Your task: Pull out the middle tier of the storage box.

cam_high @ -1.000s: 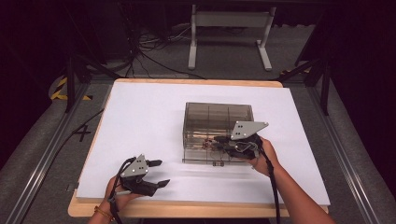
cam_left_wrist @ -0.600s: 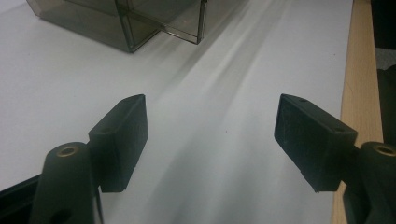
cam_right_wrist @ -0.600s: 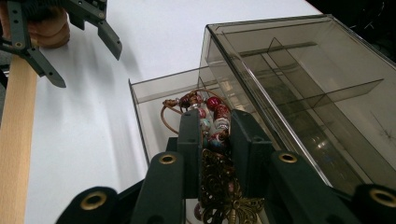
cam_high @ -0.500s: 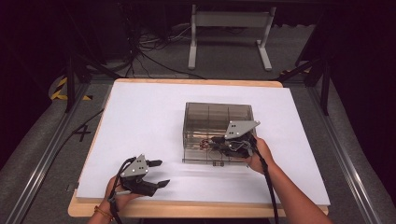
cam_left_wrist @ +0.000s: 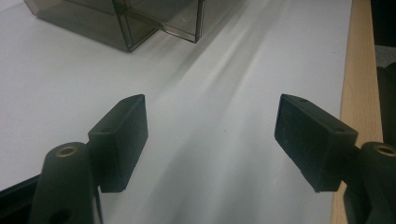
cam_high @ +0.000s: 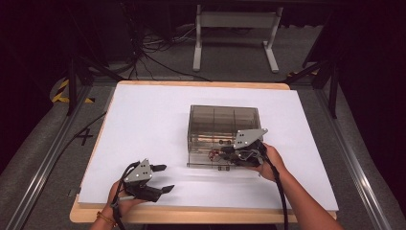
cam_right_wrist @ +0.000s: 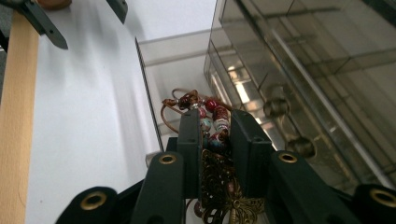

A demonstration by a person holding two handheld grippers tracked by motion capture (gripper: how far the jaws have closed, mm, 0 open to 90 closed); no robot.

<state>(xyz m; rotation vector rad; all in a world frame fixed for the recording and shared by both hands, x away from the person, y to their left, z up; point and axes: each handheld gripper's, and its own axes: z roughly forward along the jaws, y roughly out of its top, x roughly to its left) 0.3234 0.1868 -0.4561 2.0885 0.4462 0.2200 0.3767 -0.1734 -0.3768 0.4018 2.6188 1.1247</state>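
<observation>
High view looks down on the whole table; both gripper views sit close, sharing the smoked drawer box.

Drawer box mid-table, beaded jewellery over its pulled-out front drawer.

White table cover, wooden table edge, metal stand, floor cables

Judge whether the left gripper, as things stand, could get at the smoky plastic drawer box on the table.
Probably yes. The left gripper rests open and empty near the table's front edge, and bare white surface lies between it and the drawer box. The right gripper, shut on beaded jewellery, occupies the box's front.
</observation>
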